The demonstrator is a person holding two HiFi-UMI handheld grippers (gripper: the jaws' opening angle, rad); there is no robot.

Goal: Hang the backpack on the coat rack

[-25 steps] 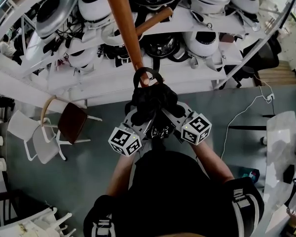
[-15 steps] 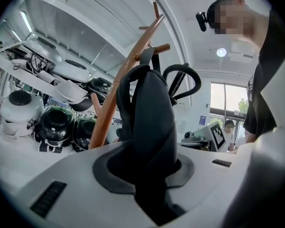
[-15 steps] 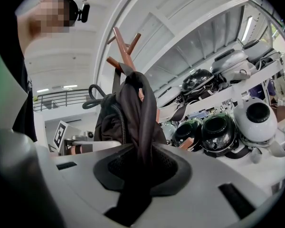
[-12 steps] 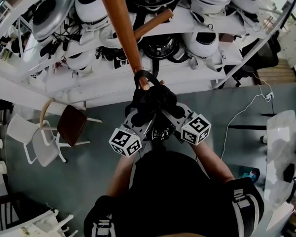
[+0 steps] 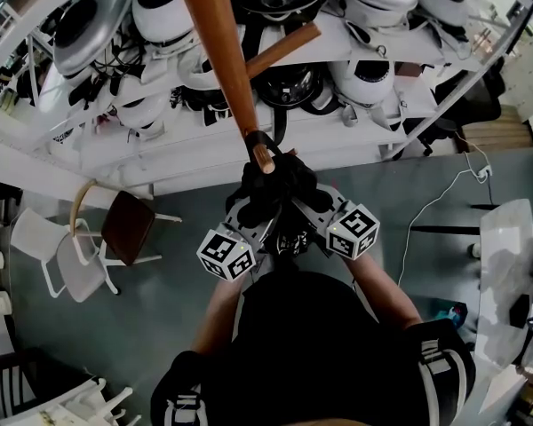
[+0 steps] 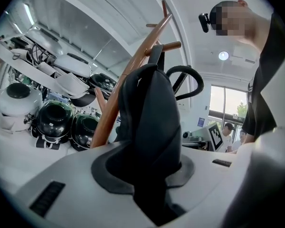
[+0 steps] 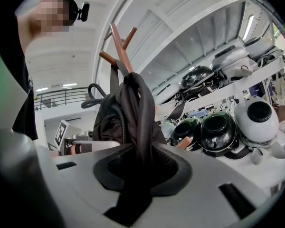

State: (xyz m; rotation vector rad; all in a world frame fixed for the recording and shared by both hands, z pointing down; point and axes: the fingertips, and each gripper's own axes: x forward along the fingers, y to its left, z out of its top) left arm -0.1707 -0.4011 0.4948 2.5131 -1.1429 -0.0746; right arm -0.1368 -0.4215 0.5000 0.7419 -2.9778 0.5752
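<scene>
Off to the left of the left gripper (image 5: 250,208), a brown chair (image 5: 129,223) stands on the grey floor far below. The left gripper's jaws sit at a narrow gap, clamped on a thick fold of the black backpack (image 5: 275,185). In the left gripper view that fabric fills the space between the jaws of the left gripper (image 6: 151,172).

The backpack is bunched between the two grippers and held up against the wooden coat rack (image 5: 220,51). Just ahead of both sets of jaws, its carry loop (image 5: 265,137) lies over the end of a peg (image 5: 263,156). Whether the loop is hooked on I cannot tell.

Beyond the grippers run white shelves (image 5: 186,140).

The right gripper (image 5: 307,204) is likewise narrow, pinching a strap-like fold of the backpack. The right gripper view shows the fold running down between the jaws of the right gripper (image 7: 135,170).

To its right a white cable (image 5: 431,207) trails across the floor.
</scene>
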